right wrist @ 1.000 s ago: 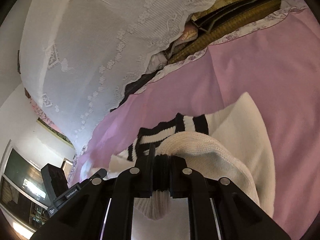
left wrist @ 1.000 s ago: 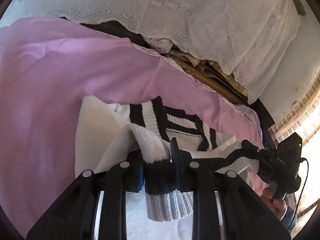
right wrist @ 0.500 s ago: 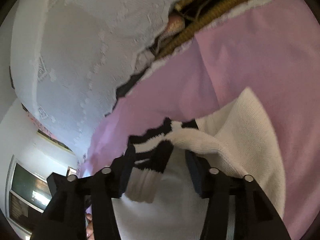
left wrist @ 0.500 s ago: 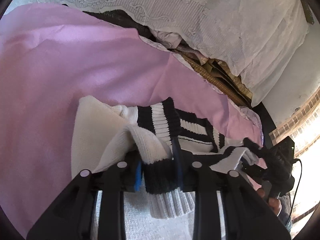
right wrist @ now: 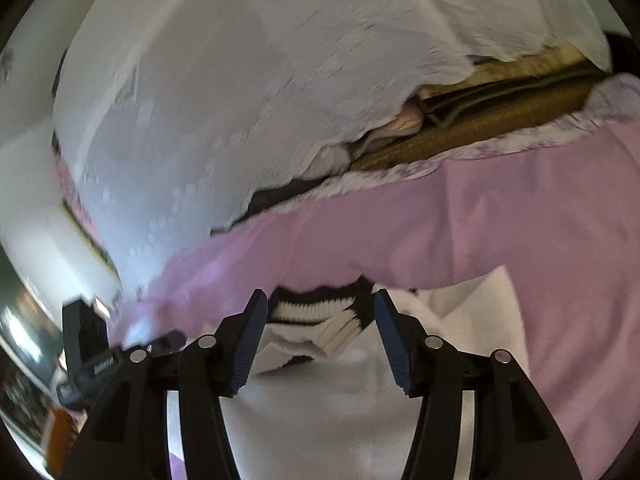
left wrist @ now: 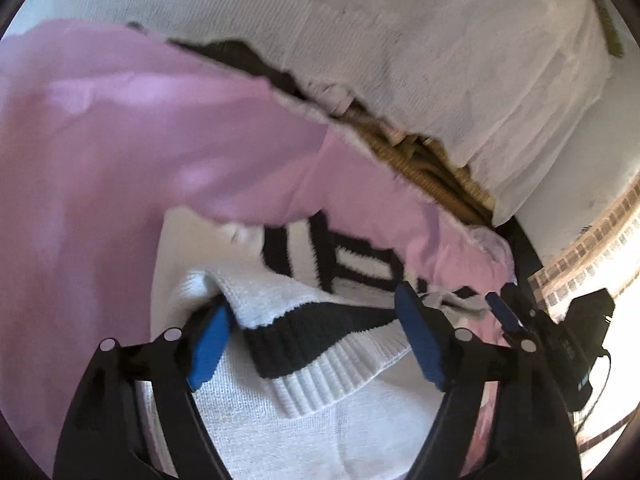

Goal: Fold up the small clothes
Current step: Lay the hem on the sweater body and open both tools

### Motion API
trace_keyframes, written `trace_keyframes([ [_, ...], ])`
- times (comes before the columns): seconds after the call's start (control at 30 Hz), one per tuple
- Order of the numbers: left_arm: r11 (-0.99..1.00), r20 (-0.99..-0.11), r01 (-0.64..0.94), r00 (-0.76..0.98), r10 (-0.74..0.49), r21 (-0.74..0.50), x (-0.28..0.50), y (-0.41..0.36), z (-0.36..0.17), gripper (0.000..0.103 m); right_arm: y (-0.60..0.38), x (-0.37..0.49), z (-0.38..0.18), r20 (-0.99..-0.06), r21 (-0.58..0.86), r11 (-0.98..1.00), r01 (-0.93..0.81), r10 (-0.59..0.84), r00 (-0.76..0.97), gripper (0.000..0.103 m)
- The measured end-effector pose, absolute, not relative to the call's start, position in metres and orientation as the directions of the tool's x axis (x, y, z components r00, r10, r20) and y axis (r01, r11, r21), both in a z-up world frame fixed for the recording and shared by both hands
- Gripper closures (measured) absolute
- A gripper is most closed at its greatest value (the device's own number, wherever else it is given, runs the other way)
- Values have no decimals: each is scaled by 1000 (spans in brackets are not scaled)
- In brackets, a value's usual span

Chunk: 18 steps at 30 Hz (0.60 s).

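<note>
Left fingers [left wrist: 316, 332] spread apart over white sweater [left wrist: 320, 420], right fingers [right wrist: 320, 336] likewise apart, pink sheet [left wrist: 120, 160] beneath

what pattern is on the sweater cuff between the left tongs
White rib knit with a broad black band, on the sweater cuff; clearest in the left wrist view.

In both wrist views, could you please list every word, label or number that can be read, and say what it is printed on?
No text can be read with certainty.
Right wrist view: the left gripper body carries a pale printed label, too blurred to read.
Left wrist view: the right gripper body shows faint pale marks, too small to read.
The sweater, pink sheet and white lace cover carry no lettering.
</note>
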<state>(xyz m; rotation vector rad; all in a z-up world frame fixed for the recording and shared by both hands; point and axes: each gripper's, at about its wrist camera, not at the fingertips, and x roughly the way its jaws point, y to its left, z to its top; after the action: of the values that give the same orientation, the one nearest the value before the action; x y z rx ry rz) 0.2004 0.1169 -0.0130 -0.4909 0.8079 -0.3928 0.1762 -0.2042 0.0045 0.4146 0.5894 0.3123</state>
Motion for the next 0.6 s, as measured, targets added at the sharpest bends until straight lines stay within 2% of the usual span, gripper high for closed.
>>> trace_keyframes([
  [0.1,799,-572,160,618,-539,-580,199,120,-12,26,-181,181,-4,-530,382,901,-204,395,751,47],
  [0.2,735,-493,209,620,-610,-646,193,129,0,21,-172,182,-8,-563,349,911,-222,393,727,47],
  [0.27,766,-502,197,651,-569,-612,189,131,6,15,-168,183,-10,-578,347,908,-234,404,709,47],
  [0.4,868,-597,201,654,-464,-454,188,117,15,15,-160,180,-3,-604,312,913,-263,404,687,47],
  [0.6,802,-545,277,615,-571,-529,185,124,18,15,-154,173,7,-625,303,901,-312,435,648,47],
])
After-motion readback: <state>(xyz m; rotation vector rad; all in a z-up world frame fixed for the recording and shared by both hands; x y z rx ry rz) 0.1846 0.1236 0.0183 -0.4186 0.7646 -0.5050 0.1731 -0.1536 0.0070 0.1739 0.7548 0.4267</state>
